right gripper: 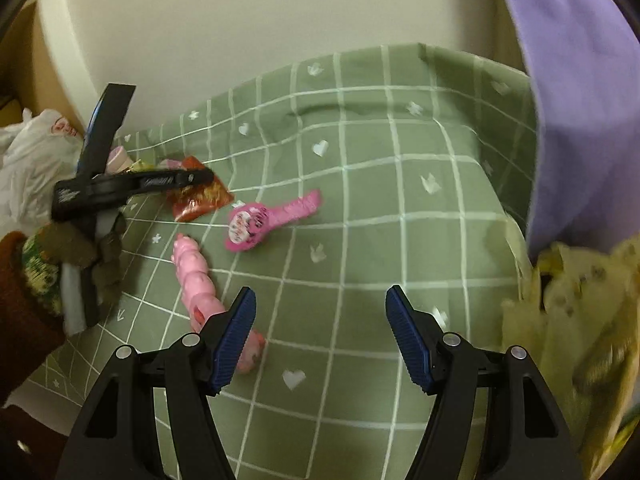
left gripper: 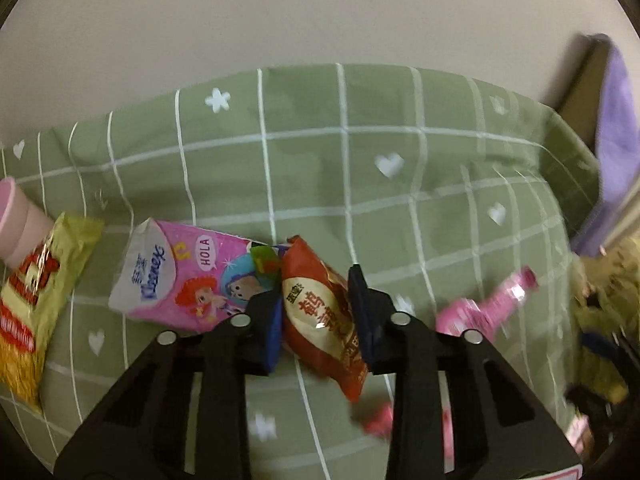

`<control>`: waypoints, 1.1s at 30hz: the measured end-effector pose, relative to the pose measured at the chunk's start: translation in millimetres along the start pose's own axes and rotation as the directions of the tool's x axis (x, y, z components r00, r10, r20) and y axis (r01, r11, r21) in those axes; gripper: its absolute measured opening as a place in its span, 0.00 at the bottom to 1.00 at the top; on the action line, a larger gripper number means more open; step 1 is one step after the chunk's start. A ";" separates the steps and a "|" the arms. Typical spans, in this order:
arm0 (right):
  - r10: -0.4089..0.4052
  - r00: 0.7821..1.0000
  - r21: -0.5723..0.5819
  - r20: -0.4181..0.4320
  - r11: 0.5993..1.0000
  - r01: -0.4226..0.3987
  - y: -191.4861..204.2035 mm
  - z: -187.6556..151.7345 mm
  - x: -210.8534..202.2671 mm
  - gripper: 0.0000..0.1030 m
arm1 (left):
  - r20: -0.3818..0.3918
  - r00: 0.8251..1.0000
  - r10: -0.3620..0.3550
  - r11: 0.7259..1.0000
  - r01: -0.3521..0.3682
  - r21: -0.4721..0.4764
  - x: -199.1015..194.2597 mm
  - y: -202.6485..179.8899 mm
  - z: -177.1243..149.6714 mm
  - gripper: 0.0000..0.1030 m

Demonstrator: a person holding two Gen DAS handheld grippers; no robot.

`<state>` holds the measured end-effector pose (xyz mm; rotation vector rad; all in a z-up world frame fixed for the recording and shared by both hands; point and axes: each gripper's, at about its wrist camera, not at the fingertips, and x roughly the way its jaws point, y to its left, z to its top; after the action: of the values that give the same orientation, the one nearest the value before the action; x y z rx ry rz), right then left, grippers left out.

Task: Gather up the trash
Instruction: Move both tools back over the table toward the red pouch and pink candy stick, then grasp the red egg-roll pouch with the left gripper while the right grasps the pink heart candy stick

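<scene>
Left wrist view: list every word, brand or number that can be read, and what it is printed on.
"HOLA": speech bubble on the pink tissue pack.
"Kleenex": white end of the same pack, sideways.
Chinese characters on the red packet in the left gripper: too blurred to read.
Yellow packet: red print, blurred.
Pink wrapper: blurred.

The left wrist camera is looking down from close range, over a red snack packet (left gripper: 320,312) toward the wall. The right one is sitting farther back, also facing the wall. Both are catching the green checked cloth (left gripper: 360,152) (right gripper: 380,152) and the pink wrapper (left gripper: 492,304) (right gripper: 260,220).
</scene>
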<state>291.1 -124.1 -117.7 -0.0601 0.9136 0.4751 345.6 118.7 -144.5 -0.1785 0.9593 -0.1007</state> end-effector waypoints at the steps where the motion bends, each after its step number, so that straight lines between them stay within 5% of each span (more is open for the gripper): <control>1: 0.016 1.000 -0.024 0.006 1.000 -0.015 4.0 5.5 2.8 0.62 | -0.001 1.000 -0.015 1.000 0.015 0.007 -8.3 0.2 -6.9 0.26; 4: 0.062 0.998 -0.089 0.029 0.994 -0.059 16.0 29.5 17.5 0.62 | -0.015 0.998 -0.066 0.998 0.066 0.000 -26.7 5.4 -24.6 0.26; 7: 0.096 0.995 -0.094 0.011 0.991 -0.094 24.6 55.2 41.8 0.49 | -0.011 0.996 -0.084 0.996 0.084 -0.017 -43.9 18.2 -39.2 0.26; 12: 0.127 0.989 -0.061 -0.073 0.989 -0.132 21.4 77.7 89.6 0.39 | 0.000 0.998 -0.056 0.995 0.056 -0.080 -57.0 41.5 -57.2 0.46; 18: 0.206 0.969 0.052 -0.140 0.978 -0.200 11.0 45.8 82.6 0.39 | 0.044 0.998 -0.051 0.986 0.057 -0.157 -78.7 64.4 -70.0 0.53; 22: 0.346 0.918 0.134 -0.191 0.936 -0.325 12.9 15.7 64.2 0.39 | 0.064 0.998 0.015 0.989 -0.005 -0.151 -91.0 64.2 -85.3 0.54; 24: 0.330 0.926 0.068 -0.183 0.944 -0.323 20.9 14.0 51.4 0.39 | 0.062 0.998 0.017 0.987 -0.007 -0.162 -93.3 64.3 -91.0 0.54; 28: 0.174 0.973 -0.028 -0.150 0.983 -0.180 28.2 25.4 53.6 0.39 | 0.058 0.998 0.015 0.979 -0.003 -0.203 -96.4 67.1 -96.7 0.54; 33: 0.110 0.978 -0.009 -0.174 0.994 -0.113 34.2 32.9 74.7 0.39 | 0.081 0.997 -0.011 0.980 0.027 -0.197 -103.1 66.4 -96.7 0.63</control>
<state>339.8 -57.7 -150.1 -0.0681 1.0877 0.5898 207.8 190.4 -128.9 -0.3726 0.8878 -0.0155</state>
